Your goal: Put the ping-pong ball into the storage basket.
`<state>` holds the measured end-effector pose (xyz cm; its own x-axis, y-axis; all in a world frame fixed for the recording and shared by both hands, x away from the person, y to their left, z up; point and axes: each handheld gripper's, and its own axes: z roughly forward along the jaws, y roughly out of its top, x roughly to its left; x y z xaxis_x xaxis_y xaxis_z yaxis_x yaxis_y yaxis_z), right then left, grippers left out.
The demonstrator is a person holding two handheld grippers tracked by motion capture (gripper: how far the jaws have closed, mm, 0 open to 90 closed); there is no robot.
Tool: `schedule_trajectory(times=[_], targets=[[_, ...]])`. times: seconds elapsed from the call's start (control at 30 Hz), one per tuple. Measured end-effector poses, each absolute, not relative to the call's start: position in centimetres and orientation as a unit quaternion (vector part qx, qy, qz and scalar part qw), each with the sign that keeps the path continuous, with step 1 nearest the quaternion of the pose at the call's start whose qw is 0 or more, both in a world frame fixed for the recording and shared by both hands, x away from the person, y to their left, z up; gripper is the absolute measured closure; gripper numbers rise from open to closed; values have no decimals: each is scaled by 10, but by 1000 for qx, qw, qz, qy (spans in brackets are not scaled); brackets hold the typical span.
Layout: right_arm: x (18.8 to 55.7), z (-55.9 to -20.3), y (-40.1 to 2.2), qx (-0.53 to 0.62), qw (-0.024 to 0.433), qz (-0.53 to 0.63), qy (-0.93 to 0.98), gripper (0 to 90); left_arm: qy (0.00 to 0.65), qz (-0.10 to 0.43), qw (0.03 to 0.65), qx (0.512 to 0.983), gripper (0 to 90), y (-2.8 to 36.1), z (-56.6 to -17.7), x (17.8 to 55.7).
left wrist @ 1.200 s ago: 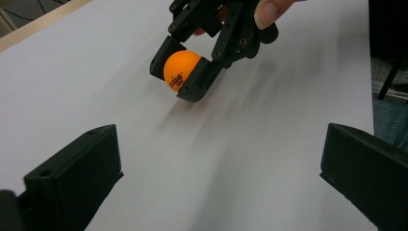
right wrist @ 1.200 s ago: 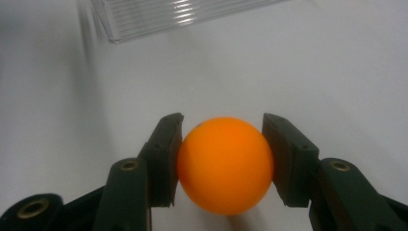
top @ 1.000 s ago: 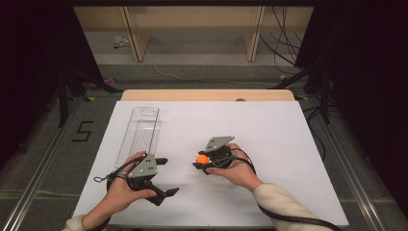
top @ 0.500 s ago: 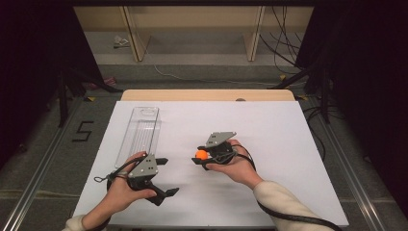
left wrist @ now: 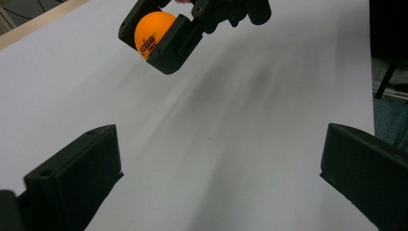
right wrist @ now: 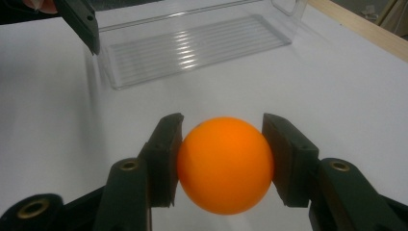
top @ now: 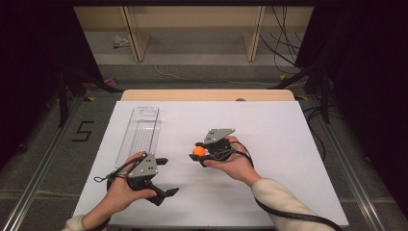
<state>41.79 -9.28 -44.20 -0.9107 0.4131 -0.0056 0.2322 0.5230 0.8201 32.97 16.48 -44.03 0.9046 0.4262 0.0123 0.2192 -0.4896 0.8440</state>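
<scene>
On white table (top: 288, 144), clear tray (top: 139, 134)

Floor, left of the table: one marking, the numeral "5" (top: 82, 131), dark on grey. Orange ball (left wrist: 153, 32): small dark print in several lines on its skin, seen in the left gripper view; too fine and tilted to read with certainty. No other lettering legible.

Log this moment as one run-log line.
right gripper: shut on ball, above table | left gripper: open, holding nothing | tray: holds nothing
</scene>
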Motion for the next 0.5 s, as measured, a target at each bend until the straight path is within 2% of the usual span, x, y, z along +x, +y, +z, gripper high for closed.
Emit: schedule_trajectory(times=[0.5], targets=[[422,-436,-89,185,104,457,863,514,189,111,469,856,0,165,-440,330]])
